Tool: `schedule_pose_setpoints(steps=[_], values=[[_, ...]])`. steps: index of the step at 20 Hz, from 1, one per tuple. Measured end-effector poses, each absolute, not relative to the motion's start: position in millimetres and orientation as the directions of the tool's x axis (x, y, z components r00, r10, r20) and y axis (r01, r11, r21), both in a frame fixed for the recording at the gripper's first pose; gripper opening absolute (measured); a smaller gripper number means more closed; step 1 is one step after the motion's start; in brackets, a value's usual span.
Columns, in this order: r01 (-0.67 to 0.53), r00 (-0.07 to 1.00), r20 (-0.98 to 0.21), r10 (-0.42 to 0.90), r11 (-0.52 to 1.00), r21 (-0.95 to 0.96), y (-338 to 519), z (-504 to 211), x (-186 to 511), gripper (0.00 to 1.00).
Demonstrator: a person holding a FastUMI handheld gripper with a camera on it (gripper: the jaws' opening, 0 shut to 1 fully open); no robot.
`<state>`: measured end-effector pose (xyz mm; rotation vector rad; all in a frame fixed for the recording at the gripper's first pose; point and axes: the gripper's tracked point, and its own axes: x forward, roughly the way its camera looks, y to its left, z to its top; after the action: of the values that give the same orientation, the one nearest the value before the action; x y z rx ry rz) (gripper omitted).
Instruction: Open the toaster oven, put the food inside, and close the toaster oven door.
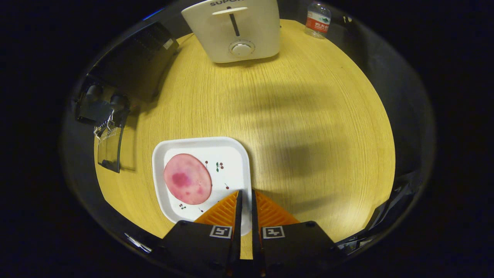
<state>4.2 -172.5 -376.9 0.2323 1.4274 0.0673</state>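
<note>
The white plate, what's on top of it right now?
On the white plate lies one round pink slice of meat, left of the nearly closed gripper. The fingers cover the plate's near right corner, so anything there is hidden.

A round wooden worktop [308,127] is carrying everything. A white plate [235,154] is sitting at about seven o'clock, a black toaster oven [135,61] with its glass door hanging open at ten o'clock, a cream toaster [235,31] at twelve o'clock, and a water bottle [318,19] is standing at one o'clock near the edge.
</note>
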Motion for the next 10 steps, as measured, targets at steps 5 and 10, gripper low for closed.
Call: schedule_pose_setpoints(steps=[5,10], values=[[0.054,0.148,-0.959,0.242,0.966,0.252,-173.3,-376.2,2.4,0.09],[0.092,0.159,-0.940,0.303,0.943,0.320,-170.8,-377.1,-0.8,0.02]])
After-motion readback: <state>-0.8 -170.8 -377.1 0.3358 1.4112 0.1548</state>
